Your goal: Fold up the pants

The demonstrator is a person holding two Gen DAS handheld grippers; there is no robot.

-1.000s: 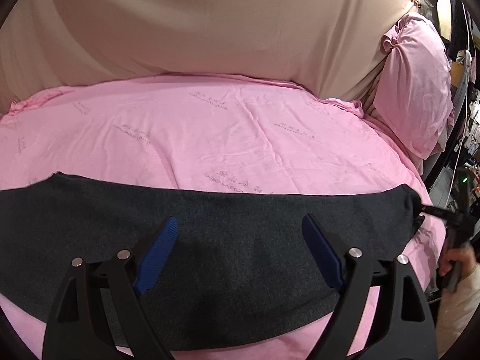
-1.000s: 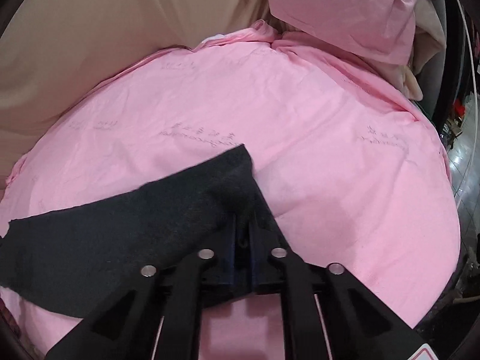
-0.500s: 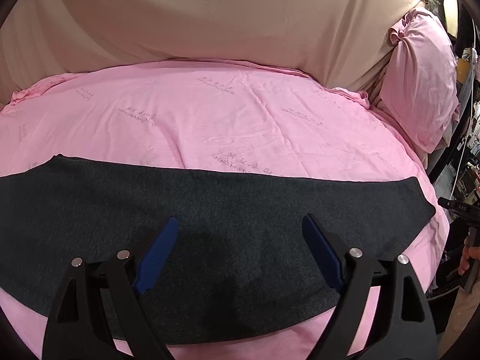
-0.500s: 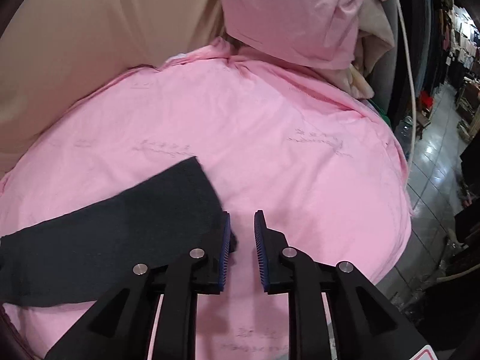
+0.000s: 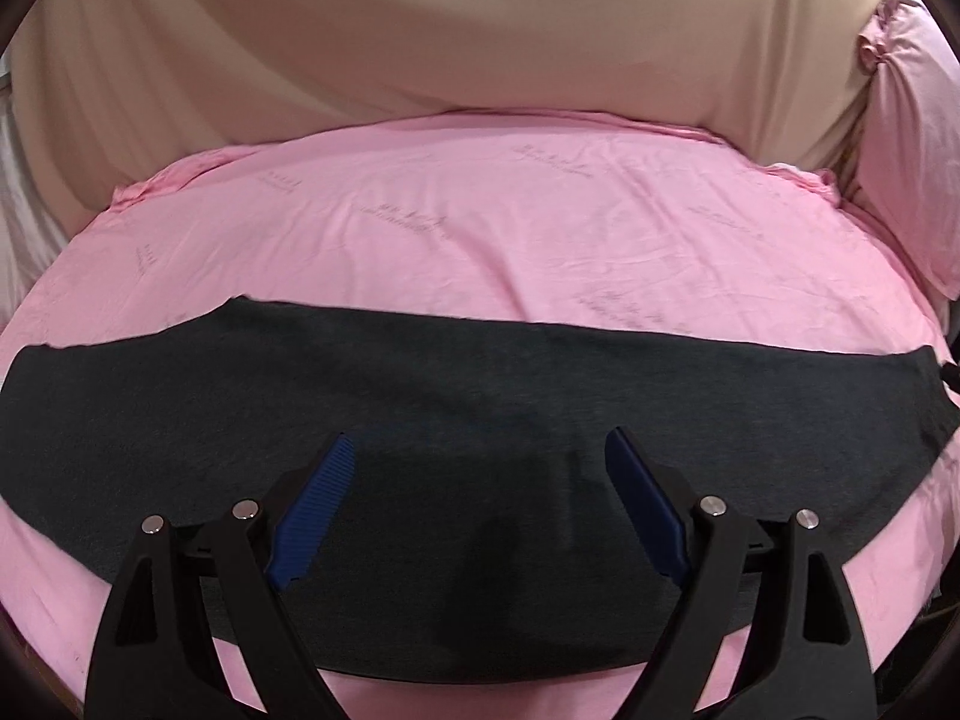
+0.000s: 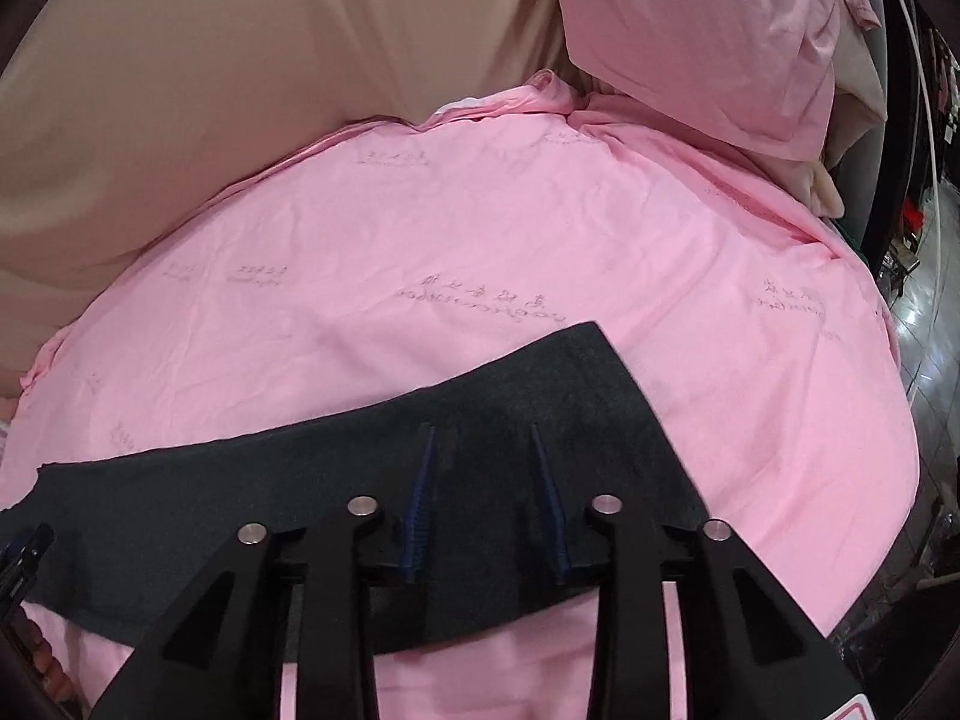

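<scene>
— What's changed since a second ago?

— My right gripper (image 6: 483, 468) has let go of the trouser hem it was pinching and come back in over the cloth; its fingers now stand parted with nothing between them. The dark grey pants (image 5: 480, 420) lie flatter, stretched in one long band.

— Where exactly?

— Across the near half of the pink bedsheet (image 5: 480, 228), running from 9 o'clock to 3 o'clock in the left wrist view. My left gripper (image 5: 480, 480) hovers at 6 o'clock over their middle, fingers spread wide, gripping nothing.

— And around that?

— A pink pillow (image 5: 912, 138) at 2 o'clock, and a beige draped cloth (image 5: 420, 30) behind the bed at 12 o'clock.
</scene>
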